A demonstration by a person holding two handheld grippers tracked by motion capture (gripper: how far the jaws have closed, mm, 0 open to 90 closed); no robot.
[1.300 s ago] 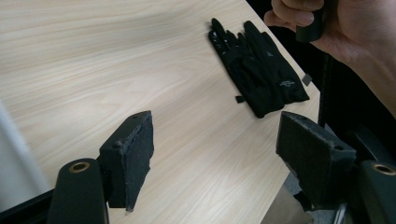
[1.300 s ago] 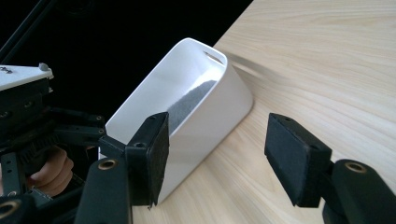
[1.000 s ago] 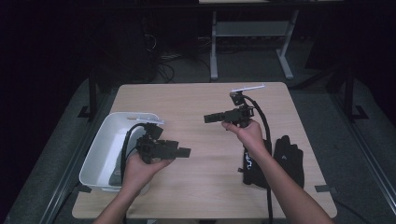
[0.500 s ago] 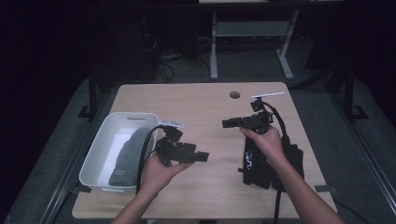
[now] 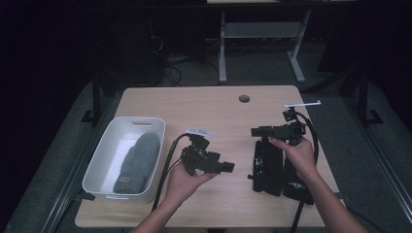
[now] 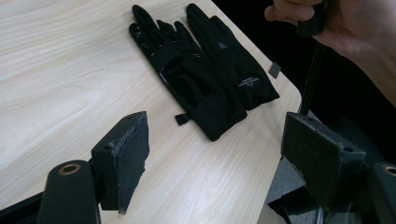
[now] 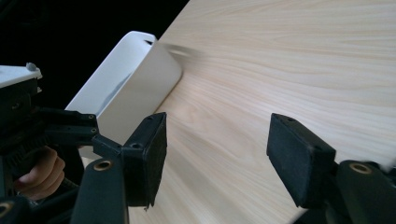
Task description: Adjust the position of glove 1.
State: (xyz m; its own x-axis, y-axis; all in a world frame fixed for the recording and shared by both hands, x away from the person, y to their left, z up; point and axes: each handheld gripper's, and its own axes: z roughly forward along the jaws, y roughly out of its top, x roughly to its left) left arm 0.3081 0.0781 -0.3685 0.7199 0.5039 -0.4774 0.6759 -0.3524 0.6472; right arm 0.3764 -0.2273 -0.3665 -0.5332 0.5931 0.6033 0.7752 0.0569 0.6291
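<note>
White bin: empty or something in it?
Not empty. A grey mitten lies flat inside the white bin, stretched along its floor in the high view. Nothing else shows in it.

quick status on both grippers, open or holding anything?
Left gripper: open, nothing between the jaws, aimed at the black gloves.
Right gripper: open, empty, above the table.

On the worktop, a bin is sitting at the left with a mitten lying in it. Two gloves are lying side by side at the right. The left tool is hovering between bin and gloves; the right tool is hanging above the gloves.
</note>
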